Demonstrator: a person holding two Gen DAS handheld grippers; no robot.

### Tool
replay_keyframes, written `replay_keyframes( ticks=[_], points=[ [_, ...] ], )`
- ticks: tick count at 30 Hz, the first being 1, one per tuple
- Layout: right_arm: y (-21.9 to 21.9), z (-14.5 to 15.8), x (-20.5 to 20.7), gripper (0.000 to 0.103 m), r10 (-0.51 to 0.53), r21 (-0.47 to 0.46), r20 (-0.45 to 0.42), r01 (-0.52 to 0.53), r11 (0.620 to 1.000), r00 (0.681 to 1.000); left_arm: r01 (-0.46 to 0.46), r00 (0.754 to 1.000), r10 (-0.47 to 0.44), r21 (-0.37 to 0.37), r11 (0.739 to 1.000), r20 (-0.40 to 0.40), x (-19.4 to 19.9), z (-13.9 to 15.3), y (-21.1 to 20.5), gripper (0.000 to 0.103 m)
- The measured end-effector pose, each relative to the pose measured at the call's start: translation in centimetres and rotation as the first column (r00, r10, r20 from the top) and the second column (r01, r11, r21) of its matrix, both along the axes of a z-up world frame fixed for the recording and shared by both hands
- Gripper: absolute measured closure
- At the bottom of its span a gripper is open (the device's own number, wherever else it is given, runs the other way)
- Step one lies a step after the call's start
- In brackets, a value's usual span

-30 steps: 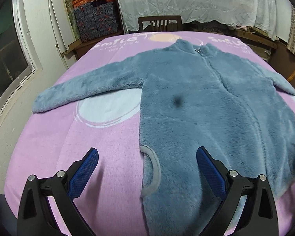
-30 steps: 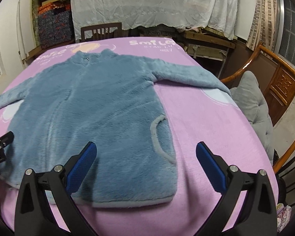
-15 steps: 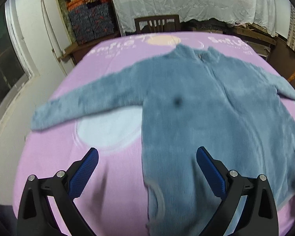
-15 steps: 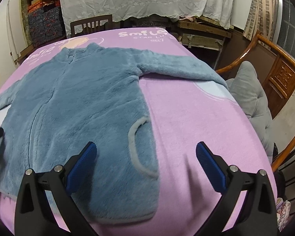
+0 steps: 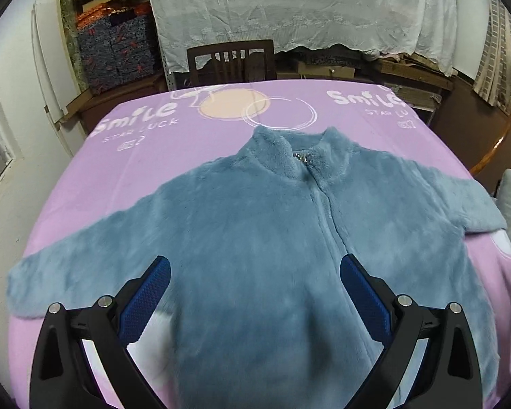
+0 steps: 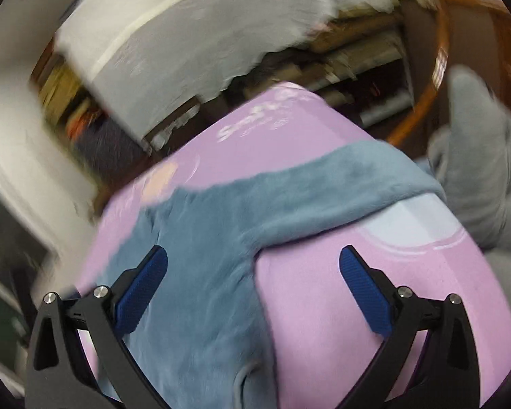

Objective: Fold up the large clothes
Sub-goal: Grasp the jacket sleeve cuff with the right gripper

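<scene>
Pink-lilac blanket (image 5: 126, 184) spread over a wide flat surface, printed with "Smile STAR LUCK", a peach disc and white rings. Behind it, a dark wooden chair (image 5: 230, 59) at the far edge, a white lace curtain (image 5: 289, 10) across the back wall, stacked patterned boxes (image 5: 115, 54) to the far left. In the right wrist view, badly motion-blurred and tilted: a curved wooden chair arm (image 6: 439, 68) and a grey cushion (image 6: 477, 156) just beside the blanket's edge.

Blue-grey fleece jacket (image 5: 255, 245) flat on the blanket, front up, zipped closed to a stand-up collar (image 5: 299, 151) pointing toward the far edge, both sleeves stretched out sideways. Plush pile, smooth, with no visible folds. One sleeve (image 6: 340, 184) reaching toward the cushion side; a grey-trimmed pocket edge just visible low in the right wrist view.

Left gripper (image 5: 255, 293) over the jacket's chest, blue-padded fingers (image 5: 150, 289) wide apart, gripping nothing. Right gripper (image 6: 253, 289) over the underarm region, fingers (image 6: 361, 286) likewise spread wide, nothing between them.
</scene>
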State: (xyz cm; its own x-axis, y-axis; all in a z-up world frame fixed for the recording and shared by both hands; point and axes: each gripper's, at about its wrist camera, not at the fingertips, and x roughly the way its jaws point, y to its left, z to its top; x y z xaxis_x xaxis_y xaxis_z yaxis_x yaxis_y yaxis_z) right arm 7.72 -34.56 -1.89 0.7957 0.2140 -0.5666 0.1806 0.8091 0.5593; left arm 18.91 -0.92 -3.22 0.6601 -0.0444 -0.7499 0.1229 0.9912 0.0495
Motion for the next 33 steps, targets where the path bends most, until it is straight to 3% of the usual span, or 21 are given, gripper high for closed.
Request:
replay_keyframes(
  ticks=[3,6,8,12,16,20,23,28,31,33],
  points=[
    [-4.1,-2.5,1.0,0.008,-0.080,0.178,-0.044,0.086,0.980,0.996,-0.016,0.999,0.016,-0.002,1.000,-0.031,1.5,-2.1,-0.1,0.003],
    [-6.8,-4.8,1.6,0.031,-0.109,0.321,-0.087,0.131,0.938,0.990,-0.027,0.997,0.026,-0.015,1.000,-0.067,2.4,-3.7,0.7,0.003],
    [-7.3,-5.9,2.3,0.031,-0.107,0.376,-0.110,0.141,0.916,0.988,-0.045,0.995,0.043,-0.027,0.999,-0.086,3.0,-4.5,1.3,0.003],
    [-6.9,-7.0,4.4,0.033,-0.127,0.368,-0.148,0.174,0.913,0.981,-0.063,0.991,0.053,-0.078,0.995,-0.126,3.7,-5.5,2.3,0.003],
    [-7.2,-7.1,6.3,0.033,-0.172,0.351,-0.145,0.214,0.912,0.974,-0.056,0.992,0.048,-0.060,0.997,-0.117,3.4,-5.8,2.3,0.003],
    [-9.0,-6.9,7.2,0.046,-0.265,0.332,-0.090,0.280,0.901,0.960,-0.052,0.992,0.046,-0.048,0.997,-0.120,3.4,-6.0,2.3,0.003],
    [-11.2,-7.3,6.7,0.049,-0.357,0.341,-0.057,0.355,0.871,0.932,-0.052,0.992,0.047,-0.045,0.998,-0.120,3.3,-6.0,2.3,0.003],
    [-13.7,-8.0,6.4,0.052,-0.415,0.355,-0.061,0.408,0.841,0.908,-0.052,0.992,0.047,-0.037,0.998,-0.121,3.3,-6.1,2.2,0.003],
    [-14.4,-8.7,6.8,0.068,-0.422,0.335,-0.086,0.425,0.841,0.903,-0.049,0.992,0.043,-0.045,0.998,-0.122,3.3,-6.0,2.3,0.003],
    [-15.2,-9.4,6.8,0.091,-0.423,0.354,-0.096,0.428,0.831,0.901,-0.046,0.992,0.037,-0.076,0.996,-0.123,3.4,-5.7,2.8,0.003]
  ],
)
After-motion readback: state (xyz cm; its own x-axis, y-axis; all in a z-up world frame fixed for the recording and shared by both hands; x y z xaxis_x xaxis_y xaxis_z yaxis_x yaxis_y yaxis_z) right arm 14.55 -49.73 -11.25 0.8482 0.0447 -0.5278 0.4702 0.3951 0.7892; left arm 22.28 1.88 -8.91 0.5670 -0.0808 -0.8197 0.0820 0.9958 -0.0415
